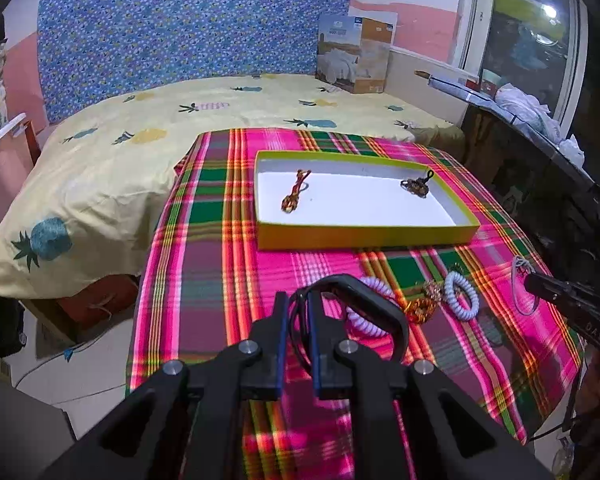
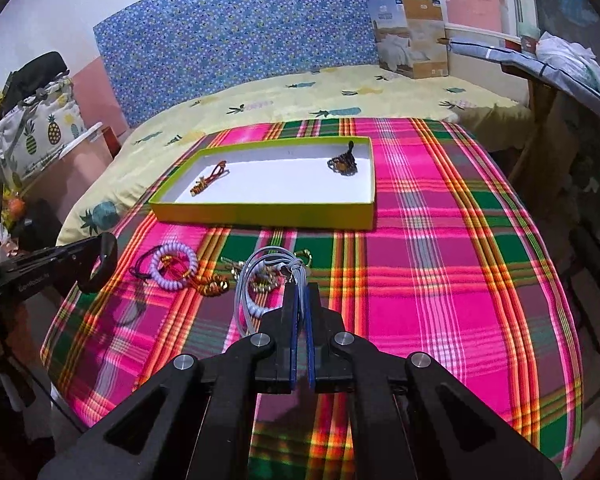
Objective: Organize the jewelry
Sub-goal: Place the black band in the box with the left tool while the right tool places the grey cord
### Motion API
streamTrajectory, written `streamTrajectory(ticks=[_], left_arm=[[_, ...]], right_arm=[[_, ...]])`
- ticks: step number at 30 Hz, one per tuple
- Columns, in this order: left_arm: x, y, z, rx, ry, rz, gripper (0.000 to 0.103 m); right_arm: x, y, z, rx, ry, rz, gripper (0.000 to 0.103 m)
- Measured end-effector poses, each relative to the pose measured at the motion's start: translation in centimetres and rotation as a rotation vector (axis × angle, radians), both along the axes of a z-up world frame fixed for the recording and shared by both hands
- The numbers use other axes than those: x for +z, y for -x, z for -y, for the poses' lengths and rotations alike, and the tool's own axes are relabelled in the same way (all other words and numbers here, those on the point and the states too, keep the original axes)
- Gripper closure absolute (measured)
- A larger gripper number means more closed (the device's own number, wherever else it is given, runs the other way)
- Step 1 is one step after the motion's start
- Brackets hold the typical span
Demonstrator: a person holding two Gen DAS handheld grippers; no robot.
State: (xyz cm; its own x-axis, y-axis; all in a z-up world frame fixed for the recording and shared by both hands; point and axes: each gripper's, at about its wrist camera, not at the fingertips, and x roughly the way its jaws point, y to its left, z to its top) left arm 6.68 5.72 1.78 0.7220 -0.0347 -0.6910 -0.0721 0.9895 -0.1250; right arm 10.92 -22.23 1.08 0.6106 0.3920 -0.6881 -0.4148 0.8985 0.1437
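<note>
Left claw [image 1: 298, 300] at 6 o'clock in its own view, pads nearly together, pinching a thin black cord loop [image 1: 300, 344] that hangs between them. Seen from the right wrist, the same claw [image 2: 104, 262] sits at 9 o'clock above the surface edge.

Right claw [image 2: 302, 292] pressed together on a pale grey cord necklace [image 2: 246, 280], whose loops trail down to its left. In the left view that claw [image 1: 530, 280] enters at 3 o'clock with the grey cord [image 1: 518, 280] dangling from its tip.

Surface: plaid cloth [image 2: 440, 240] in pink, green and orange.

Yellow-green tray [image 1: 364, 236] with white floor lies at 12 o'clock of the left claw. It holds 2 pieces, well apart: a red-orange braided bracelet [image 1: 294, 196] toward its left, a dark beaded piece [image 1: 416, 186] toward its right corner.

Loose pile on the cloth between claws and tray: lilac spiral coil band [image 2: 174, 268], white spiral coil band [image 1: 462, 294], gold-orange coiled trinkets [image 1: 420, 306], touching one another.

Bed with pineapple-print sheet [image 1: 112, 168] beyond the surface.
</note>
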Motion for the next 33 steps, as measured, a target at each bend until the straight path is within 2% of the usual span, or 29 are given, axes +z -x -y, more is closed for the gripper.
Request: streamTrajectory(ticks=[9, 19, 23, 33], left_arm=[[1.1, -3.5, 0.6, -0.027, -0.023, 0.014, 0.093], [2.0, -10.2, 1.1, -0.066, -0.04, 0.008, 0.093], [1.1, -13.1, 1.4, -0.073, -0.051, -0.017, 0.093], [-2.6, -18.9, 1.6, -0.07, -0.061, -0.136, 0.093]], right_arm=[[1.1, -3.0, -1.0, 0.016, -0.011, 0.025, 0.1], [2.5, -8.5, -3.1, 0.04, 0.0, 0.059, 0.1], [1.8, -11.3, -4.3, 0.042, 0.029, 0.044, 0.1], [-2.3, -17.2, -6.1, 0.04, 0.065, -0.067, 0.1]])
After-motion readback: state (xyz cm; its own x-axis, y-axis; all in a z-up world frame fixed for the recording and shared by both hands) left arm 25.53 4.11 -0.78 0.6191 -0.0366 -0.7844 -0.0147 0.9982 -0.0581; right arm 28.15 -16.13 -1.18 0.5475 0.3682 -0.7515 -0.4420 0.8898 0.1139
